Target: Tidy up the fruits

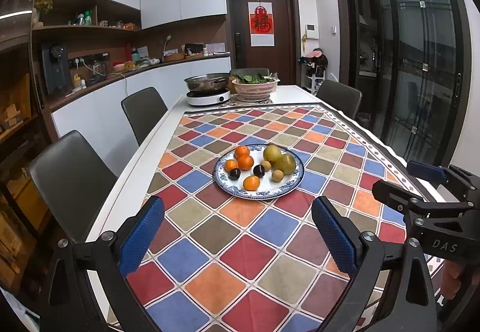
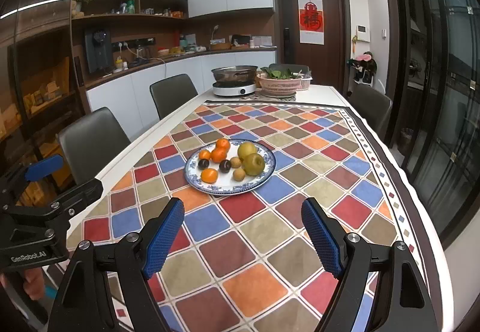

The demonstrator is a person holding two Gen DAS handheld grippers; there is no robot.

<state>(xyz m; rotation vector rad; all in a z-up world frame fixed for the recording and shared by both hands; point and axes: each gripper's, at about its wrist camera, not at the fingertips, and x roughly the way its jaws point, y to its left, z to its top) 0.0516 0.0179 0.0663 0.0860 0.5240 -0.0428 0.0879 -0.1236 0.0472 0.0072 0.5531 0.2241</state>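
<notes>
While both claws hang apart and empty, the left claw (image 1: 237, 239) and right claw (image 2: 243, 236) face the blue-patterned white china plate (image 1: 292, 182) of round mixed fruits (image 1: 251, 182) just ahead on the checked-cloth worktop (image 1: 246, 257); a clumsy pinch could roll them off.

Plate (image 1: 295, 182) of fruit mid-table on cloth (image 1: 240, 242), cooker (image 1: 208, 98) and basket (image 1: 255, 90) behind it
</notes>
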